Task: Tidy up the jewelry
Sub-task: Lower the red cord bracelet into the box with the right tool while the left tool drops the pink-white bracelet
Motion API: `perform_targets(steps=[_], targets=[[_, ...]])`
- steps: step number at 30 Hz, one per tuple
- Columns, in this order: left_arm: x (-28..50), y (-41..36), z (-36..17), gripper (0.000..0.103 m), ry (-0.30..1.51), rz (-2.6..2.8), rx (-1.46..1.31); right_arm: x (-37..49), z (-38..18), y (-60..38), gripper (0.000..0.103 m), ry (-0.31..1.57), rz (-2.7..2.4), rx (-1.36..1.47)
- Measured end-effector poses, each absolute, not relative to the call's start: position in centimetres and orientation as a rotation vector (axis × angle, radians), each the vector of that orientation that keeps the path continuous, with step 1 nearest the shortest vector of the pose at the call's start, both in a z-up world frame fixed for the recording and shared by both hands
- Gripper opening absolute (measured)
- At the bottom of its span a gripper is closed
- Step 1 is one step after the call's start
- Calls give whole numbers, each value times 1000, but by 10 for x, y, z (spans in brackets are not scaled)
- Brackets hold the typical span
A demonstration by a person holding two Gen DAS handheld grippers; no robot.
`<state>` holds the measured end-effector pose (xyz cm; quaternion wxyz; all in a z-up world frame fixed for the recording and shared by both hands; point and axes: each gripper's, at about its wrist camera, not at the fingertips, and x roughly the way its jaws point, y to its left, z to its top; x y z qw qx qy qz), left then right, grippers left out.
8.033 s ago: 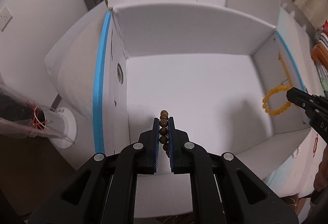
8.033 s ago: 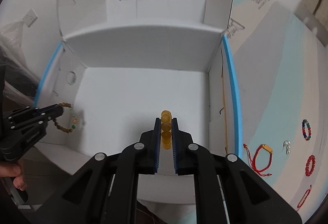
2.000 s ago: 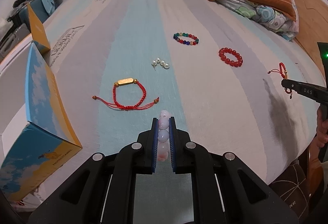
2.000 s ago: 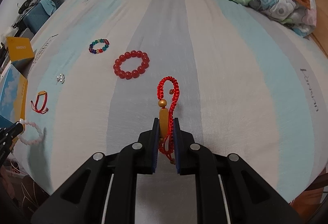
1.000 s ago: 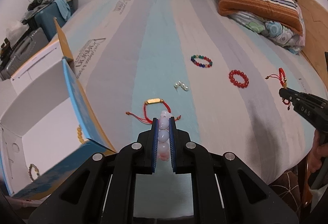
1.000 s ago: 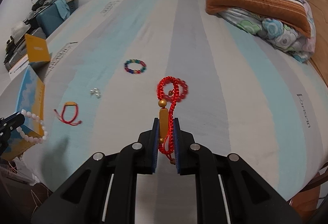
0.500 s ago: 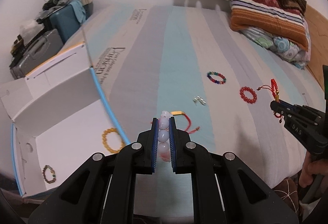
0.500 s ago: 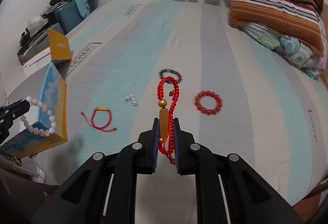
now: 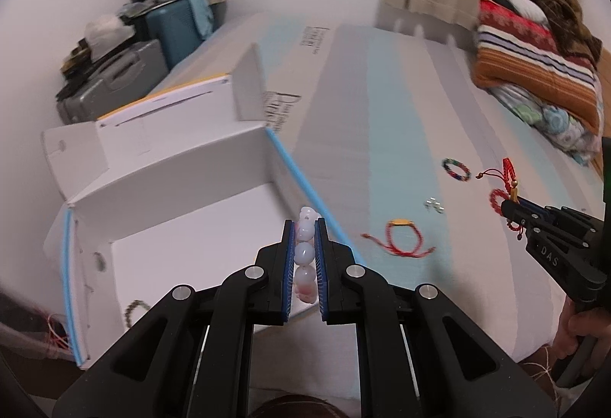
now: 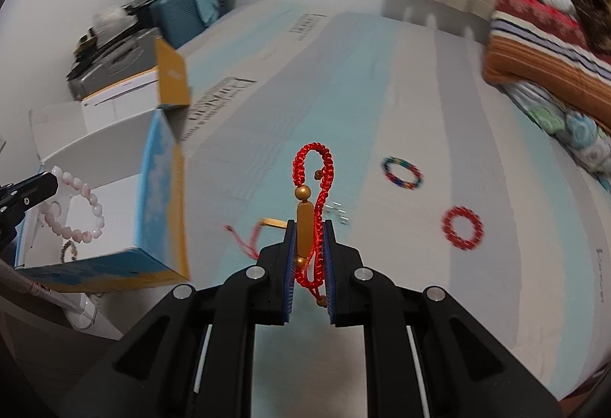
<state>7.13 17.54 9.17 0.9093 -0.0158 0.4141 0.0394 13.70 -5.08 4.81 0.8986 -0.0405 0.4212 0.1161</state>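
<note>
My left gripper is shut on a pale pink bead bracelet, held over the near right corner of the open white box with blue edges. In the right wrist view the same pink bracelet dangles from the left gripper above the box. My right gripper is shut on a red cord bracelet with a gold tube bead, above the striped bed. A dark bead bracelet lies inside the box.
On the striped bedsheet lie a red cord bracelet, small pearl pieces, a multicolour bead bracelet and a red bead bracelet. Folded blankets sit at the right; suitcases stand beyond the box.
Both grippers have swung left toward the box, each still holding its bracelet. The box now fills the left half of the left wrist view, and the loose jewellery has shifted right.
</note>
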Motion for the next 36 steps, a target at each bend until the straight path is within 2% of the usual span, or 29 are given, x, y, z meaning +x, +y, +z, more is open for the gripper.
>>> perform_targets(steps=[12, 21, 36], targets=[[49, 273, 88, 9, 850, 191, -140, 131, 65, 55, 12, 839, 383, -168], [30, 329, 64, 9, 901, 256, -205, 124, 52, 133, 12, 870, 489, -238], [38, 388, 1, 9, 1120, 306, -353, 151, -20, 192, 13, 1182, 485, -328]])
